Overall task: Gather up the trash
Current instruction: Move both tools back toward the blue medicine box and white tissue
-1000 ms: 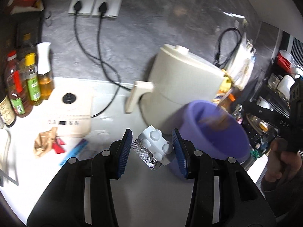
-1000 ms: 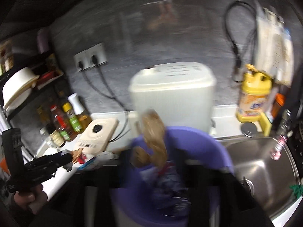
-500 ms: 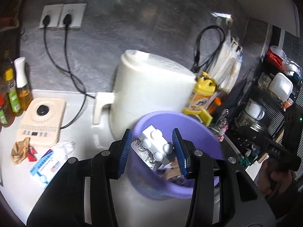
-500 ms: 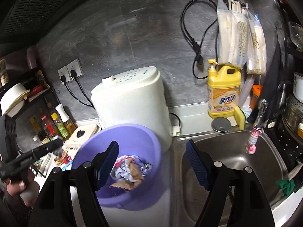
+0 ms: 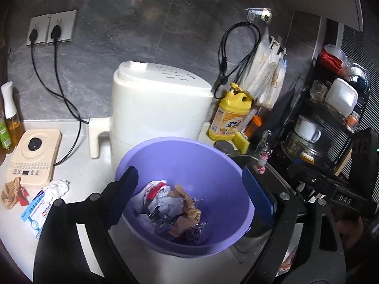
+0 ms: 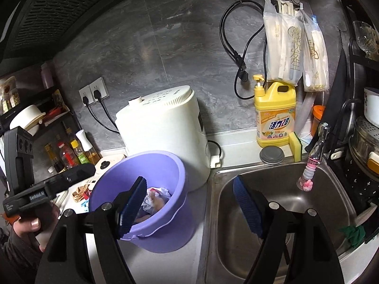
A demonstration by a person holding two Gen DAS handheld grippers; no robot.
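- the purple bin [image 5: 189, 156] has its near wall partly covered by the left gripper [image 5: 187, 196] fingers, so the trash [image 5: 170, 206] heap is only partly seen.
- small print on the blue and white packet [image 5: 35, 210] is too small to read.
- bottles [image 5: 7, 118] at the left edge are cut off.
- the sink [image 6: 279, 224] floor is partly hidden behind the right gripper [image 6: 189, 206].

Open bucket [image 5: 189, 151] mouth; cooker [image 5: 161, 104] seemingly touching behind.
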